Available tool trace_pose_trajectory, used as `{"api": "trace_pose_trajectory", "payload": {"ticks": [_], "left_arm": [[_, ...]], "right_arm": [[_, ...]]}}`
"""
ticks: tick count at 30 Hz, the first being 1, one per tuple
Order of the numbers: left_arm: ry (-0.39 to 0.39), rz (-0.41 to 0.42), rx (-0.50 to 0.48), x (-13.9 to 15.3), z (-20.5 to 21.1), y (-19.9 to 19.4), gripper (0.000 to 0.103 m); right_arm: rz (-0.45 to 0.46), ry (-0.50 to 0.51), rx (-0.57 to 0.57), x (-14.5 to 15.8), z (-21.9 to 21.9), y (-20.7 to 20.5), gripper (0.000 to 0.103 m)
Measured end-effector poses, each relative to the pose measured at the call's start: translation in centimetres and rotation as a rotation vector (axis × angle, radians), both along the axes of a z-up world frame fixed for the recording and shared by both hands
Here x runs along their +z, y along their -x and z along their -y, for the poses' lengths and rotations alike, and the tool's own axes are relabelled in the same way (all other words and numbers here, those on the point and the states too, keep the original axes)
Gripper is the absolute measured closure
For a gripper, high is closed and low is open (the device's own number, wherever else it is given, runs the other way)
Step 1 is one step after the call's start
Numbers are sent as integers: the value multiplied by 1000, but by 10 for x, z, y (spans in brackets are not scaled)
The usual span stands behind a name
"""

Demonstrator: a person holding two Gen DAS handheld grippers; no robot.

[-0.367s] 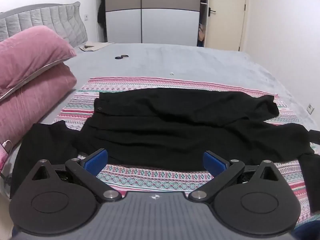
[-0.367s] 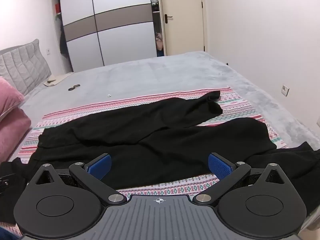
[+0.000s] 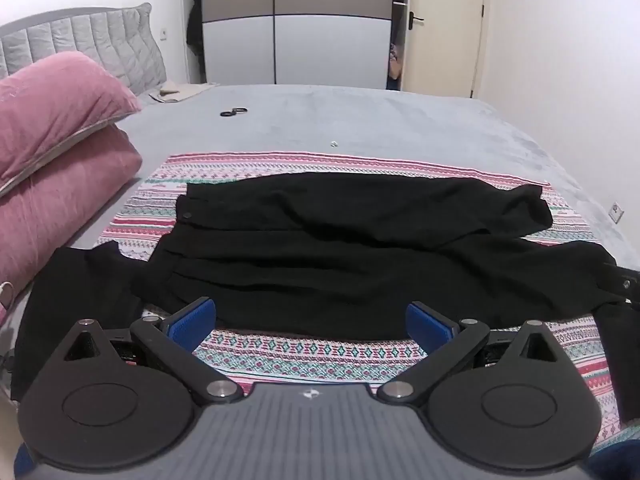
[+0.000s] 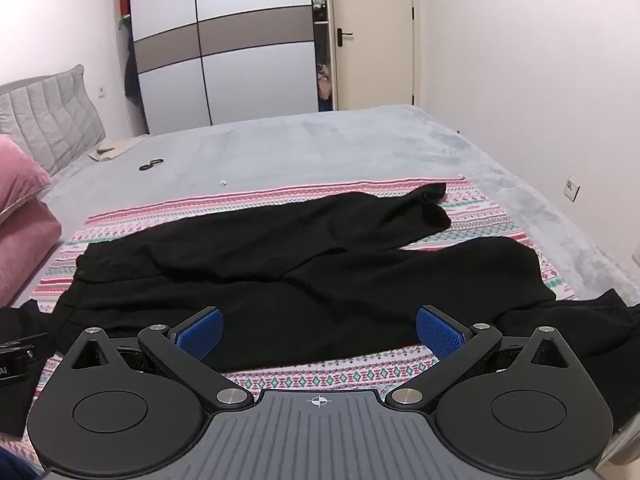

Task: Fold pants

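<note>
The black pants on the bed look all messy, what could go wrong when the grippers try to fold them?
1. The black pants lie wrinkled with legs splayed apart, so a fold may come out crooked.
2. Other black garments touch the pants near the waist and could get grabbed too.
3. The patterned blanket underneath might get pinched with the fabric by the open left gripper or right gripper.

A grey bed [image 3: 400, 120] is carrying a patterned blanket [image 3: 320, 356] near, pink pillows [image 3: 60, 140] lying left, small black rings [image 3: 233, 111] sitting far, black pants [image 3: 340, 248] lying across the blanket
</note>
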State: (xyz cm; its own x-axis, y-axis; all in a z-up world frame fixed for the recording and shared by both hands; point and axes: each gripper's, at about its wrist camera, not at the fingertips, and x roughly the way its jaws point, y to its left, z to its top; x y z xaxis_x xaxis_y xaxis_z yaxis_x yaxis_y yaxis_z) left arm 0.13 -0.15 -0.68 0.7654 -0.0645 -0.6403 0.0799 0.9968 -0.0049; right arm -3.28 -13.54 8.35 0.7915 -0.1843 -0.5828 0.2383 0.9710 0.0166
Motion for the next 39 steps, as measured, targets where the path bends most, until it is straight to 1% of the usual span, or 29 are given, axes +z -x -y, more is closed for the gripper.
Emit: {"api": "trace_pose_trajectory", "payload": {"ticks": [5,6,13,16,22,27,39], "left_arm": [[0,-13,12,0,1,-5,0],[3,-15,12,0,1,-5,0],[11,-22,20,-3,7,-12,0],[-1,-27,26,-4,8,-13,0],[-20,-14,27,-5,7,-13,0],[-37,15,35,-1,6,-12,0],[-42,32,48,-2,0,-14,0]], "right_arm": [[-1,9,-4,-3,-3,1,0],[-6,13,-5,2,-9,-3,0],[-3,27,-6,4,-16,-5,0],[-5,32,-4,5,-20,-6,0],[-1,37,4,5,-23,-8,0],[7,53,15,6,-30,-11,0],[13,58,64,1,-48,-19,0]]}}
